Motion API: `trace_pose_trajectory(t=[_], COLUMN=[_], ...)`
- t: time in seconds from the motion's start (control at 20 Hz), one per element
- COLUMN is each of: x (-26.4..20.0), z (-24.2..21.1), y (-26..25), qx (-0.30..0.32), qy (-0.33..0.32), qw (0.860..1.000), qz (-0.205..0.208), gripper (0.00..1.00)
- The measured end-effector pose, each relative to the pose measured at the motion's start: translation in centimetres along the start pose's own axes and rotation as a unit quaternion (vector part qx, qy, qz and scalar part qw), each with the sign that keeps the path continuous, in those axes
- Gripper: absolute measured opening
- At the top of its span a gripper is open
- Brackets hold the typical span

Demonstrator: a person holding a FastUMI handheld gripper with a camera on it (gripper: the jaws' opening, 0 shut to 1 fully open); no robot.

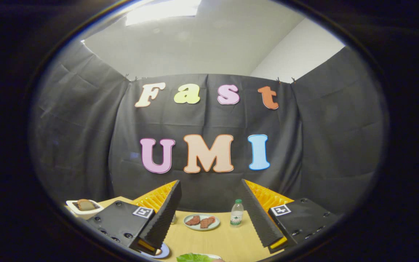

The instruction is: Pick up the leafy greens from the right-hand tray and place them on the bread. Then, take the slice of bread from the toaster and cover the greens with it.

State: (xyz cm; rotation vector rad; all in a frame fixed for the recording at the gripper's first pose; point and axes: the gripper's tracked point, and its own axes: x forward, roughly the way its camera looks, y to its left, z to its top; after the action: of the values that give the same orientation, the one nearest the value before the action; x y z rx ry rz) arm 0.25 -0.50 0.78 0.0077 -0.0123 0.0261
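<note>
Hovering above the wooden desk, the gripper holds its jaws wide apart with nothing between them, and their ribbed inner faces look across the gap at each other. The leafy greens lie below, between the two fingers and nearer to the camera than the fingertips, a little toward the left one; I see only their upper edge, so I cannot tell which way their long axis runs. They look thin, crinkled and soft, and they rest on a pale tray of which only a strip of rim shows. In my judgement the coming move must go downward and slightly back toward the greens, because the jaws now point over them and past them. Beyond the fingertips stands a round light plate with two flat reddish-brown pieces on it, which look like slices of meat. Just to the right of it is a small clear plastic bottle, upright, with a green cap. Far to the left, beyond the left finger, the white toaster stands at the edge of the desk with a brown slice of bread in its slot. A blue-rimmed round thing peeps out under the left finger; I cannot say what it is.
</note>
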Motion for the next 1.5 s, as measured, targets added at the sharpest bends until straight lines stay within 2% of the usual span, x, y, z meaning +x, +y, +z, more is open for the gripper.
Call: trace_pose_trajectory(t=[0.45,0.8,1.1,1.5], x=[0.8,1.4,2.0,2.1], z=[-0.8,-3.6,-6.7,-12.0], y=[-0.1,0.2,-0.2,0.3], qx=[-0.003,-0.034,-0.075,-0.111], qy=[0.011,0.050,0.087,0.145], qw=[1.000,0.996,0.987,0.966], qz=[0.016,0.064,0.110,0.182], gripper=[1.00,1.00,1.00,1.00])
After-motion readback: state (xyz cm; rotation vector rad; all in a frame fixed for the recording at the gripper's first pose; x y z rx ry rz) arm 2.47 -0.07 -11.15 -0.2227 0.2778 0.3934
